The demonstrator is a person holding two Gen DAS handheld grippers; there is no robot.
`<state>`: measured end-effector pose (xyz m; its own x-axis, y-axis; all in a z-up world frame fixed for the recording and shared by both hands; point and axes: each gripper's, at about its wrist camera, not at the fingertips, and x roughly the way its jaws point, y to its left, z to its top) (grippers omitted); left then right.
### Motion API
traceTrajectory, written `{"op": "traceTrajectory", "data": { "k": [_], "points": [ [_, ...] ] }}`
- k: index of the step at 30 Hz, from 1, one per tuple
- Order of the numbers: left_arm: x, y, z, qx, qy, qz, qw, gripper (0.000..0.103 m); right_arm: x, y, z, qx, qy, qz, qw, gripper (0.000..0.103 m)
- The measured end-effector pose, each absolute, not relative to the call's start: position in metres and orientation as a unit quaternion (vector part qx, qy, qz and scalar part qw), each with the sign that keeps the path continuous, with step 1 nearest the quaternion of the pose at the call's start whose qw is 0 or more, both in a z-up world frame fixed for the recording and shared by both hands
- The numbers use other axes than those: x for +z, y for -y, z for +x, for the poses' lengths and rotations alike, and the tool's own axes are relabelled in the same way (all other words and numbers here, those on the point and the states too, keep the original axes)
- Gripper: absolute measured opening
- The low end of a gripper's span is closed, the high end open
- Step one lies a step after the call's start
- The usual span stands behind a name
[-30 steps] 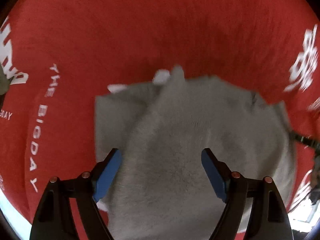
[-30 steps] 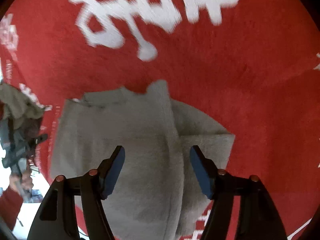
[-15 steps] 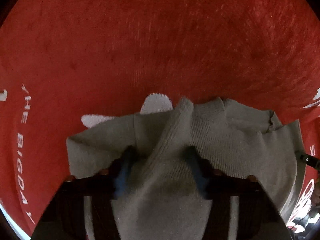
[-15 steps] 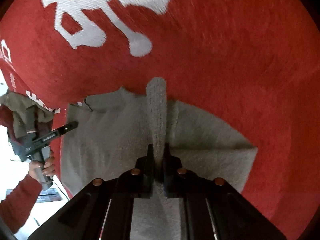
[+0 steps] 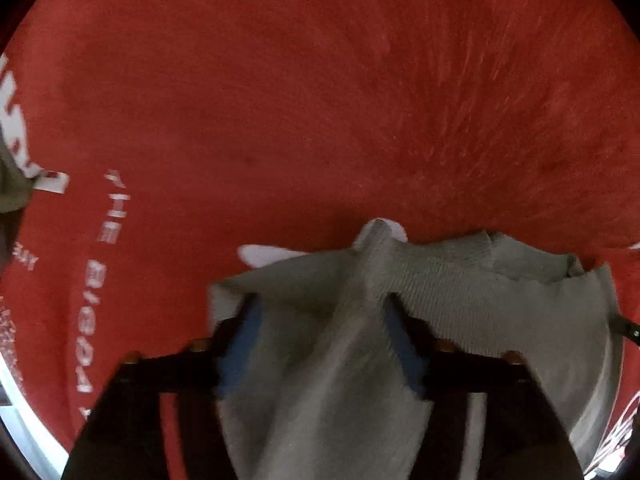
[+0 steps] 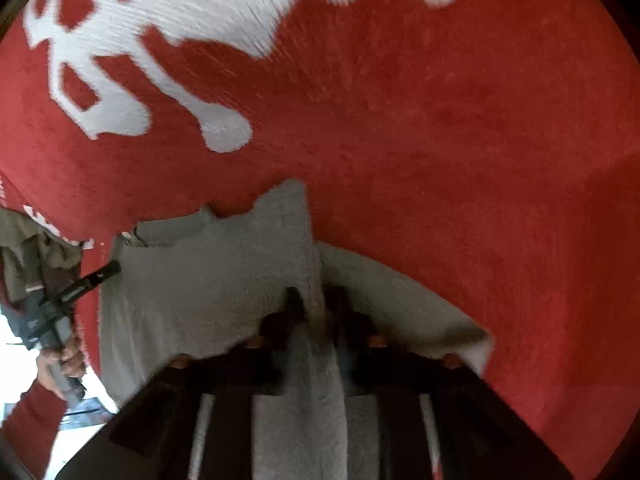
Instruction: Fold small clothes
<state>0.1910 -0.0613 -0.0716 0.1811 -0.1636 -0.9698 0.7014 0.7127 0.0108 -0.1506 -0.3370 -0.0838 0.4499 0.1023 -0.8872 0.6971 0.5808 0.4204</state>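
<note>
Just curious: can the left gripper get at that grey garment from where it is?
Probably yes: the left gripper already has a raised ridge of the grey garment between its jaws, nothing blocking.
</note>
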Motion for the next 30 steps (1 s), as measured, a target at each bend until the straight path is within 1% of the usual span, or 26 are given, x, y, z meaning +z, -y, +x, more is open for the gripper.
{"op": "traceTrajectory", "data": {
  "k": [2,5,7,9,10,13,16,17,18,20,22,23,24,25,26,27,30],
  "points": [
    [-0.058,0.041,0.189,-0.3,-0.578,0.227,0.724,0.068,-0.071,0.33,-0.167,-0.18,-0.468,0.433,0.749,0.046],
    [-0.044,-0.002,0.163,-0.304,-0.599,0.227,0.705,0.068,-0.05,0.292,-0.206,-0.12,-0.429,0.5,0.743,0.046],
    [-0.043,-0.035,0.147,-0.303,-0.616,0.233,0.689,0.068,-0.047,0.262,-0.228,-0.097,-0.425,0.531,0.727,0.046],
    [-0.048,-0.06,0.14,-0.302,-0.635,0.226,0.673,0.068,-0.055,0.229,-0.247,-0.084,-0.43,0.564,0.7,0.046],
    [-0.058,-0.068,0.123,-0.3,-0.645,0.221,0.668,0.068,-0.063,0.211,-0.256,-0.082,-0.435,0.581,0.683,0.046],
    [-0.069,-0.081,0.105,-0.3,-0.668,0.202,0.651,0.068,-0.091,0.174,-0.269,-0.102,-0.438,0.623,0.64,0.046],
    [-0.08,-0.084,0.099,-0.323,-0.664,0.201,0.644,0.068,-0.115,0.162,-0.278,-0.132,-0.409,0.659,0.618,0.046],
    [-0.082,-0.081,0.102,-0.329,-0.664,0.201,0.641,0.061,-0.12,0.16,-0.279,-0.142,-0.399,0.667,0.613,0.046],
    [-0.083,-0.077,0.103,-0.338,-0.664,0.2,0.636,0.049,-0.125,0.159,-0.281,-0.154,-0.379,0.68,0.608,0.046],
    [-0.083,-0.075,0.107,-0.351,-0.661,0.194,0.634,0.046,-0.128,0.163,-0.287,-0.172,-0.338,0.702,0.603,0.046],
    [-0.081,-0.072,0.105,-0.364,-0.666,0.184,0.624,0.022,-0.126,0.17,-0.298,-0.186,-0.309,0.711,0.603,0.046],
    [-0.085,-0.07,0.105,-0.365,-0.673,0.187,0.616,0.02,-0.129,0.172,-0.299,-0.197,-0.3,0.715,0.6,0.046],
    [-0.087,-0.068,0.104,-0.367,-0.671,0.198,0.613,0.011,-0.133,0.173,-0.299,-0.206,-0.289,0.724,0.591,0.046],
    [-0.086,-0.066,0.103,-0.37,-0.665,0.211,0.614,0.009,-0.138,0.175,-0.299,-0.211,-0.273,0.739,0.578,0.038],
    [-0.085,-0.066,0.102,-0.376,-0.661,0.217,0.612,0.009,-0.136,0.177,-0.299,-0.22,-0.277,0.74,0.572,0.02],
    [-0.082,-0.069,0.102,-0.381,-0.657,0.221,0.612,0.009,-0.129,0.184,-0.303,-0.223,-0.283,0.731,0.58,0.008],
    [-0.084,-0.078,0.099,-0.385,-0.649,0.238,0.612,0.009,-0.1,0.187,-0.303,-0.218,-0.325,0.67,0.632,0.007]
  ]
}}
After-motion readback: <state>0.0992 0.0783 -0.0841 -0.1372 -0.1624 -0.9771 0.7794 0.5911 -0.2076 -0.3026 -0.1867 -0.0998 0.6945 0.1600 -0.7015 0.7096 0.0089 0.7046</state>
